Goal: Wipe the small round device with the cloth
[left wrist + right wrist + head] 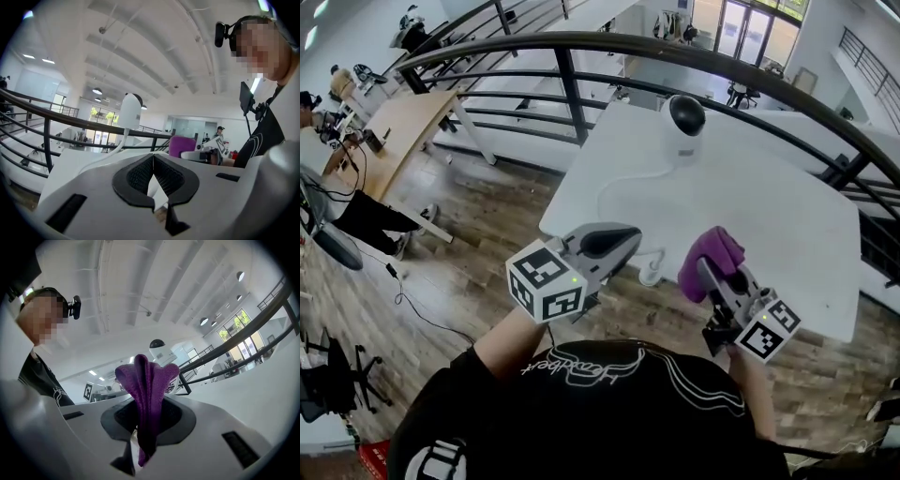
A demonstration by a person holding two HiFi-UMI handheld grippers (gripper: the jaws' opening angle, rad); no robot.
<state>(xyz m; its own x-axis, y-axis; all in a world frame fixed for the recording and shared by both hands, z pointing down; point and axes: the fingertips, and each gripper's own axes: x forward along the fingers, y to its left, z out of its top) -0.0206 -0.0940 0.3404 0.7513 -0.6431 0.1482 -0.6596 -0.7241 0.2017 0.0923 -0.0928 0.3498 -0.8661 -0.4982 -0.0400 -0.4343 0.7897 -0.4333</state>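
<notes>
Right gripper [705,270] [145,413] is clamped on a purple cloth [712,255] [147,380]. The fabric is pinched between the dark pads, bunches up in a fold above the jaw tips, and a thin tail hangs below them. Left gripper [630,239] [153,161] has its jaws closed together, pad against pad, gripping only each other.

Readable marks are few. Each gripper carries a cube of black-and-white square markers, one at the rear of the left gripper [546,281] and one at the rear of the right [769,330]; they bear patterns, not words. White script lettering [581,366] runs across the person's black shirt behind both grippers, upside down in the head view and too looped to read with certainty.

Ahead of both grippers, well apart from the cloth, the small round device [684,127] [130,110] [160,351] stands upright on the far part of a white table [787,234], a white body with a black dome on top. A white cable [619,183] curves from its base back toward the left gripper. Beyond the device runs a dark curved railing [581,42].
</notes>
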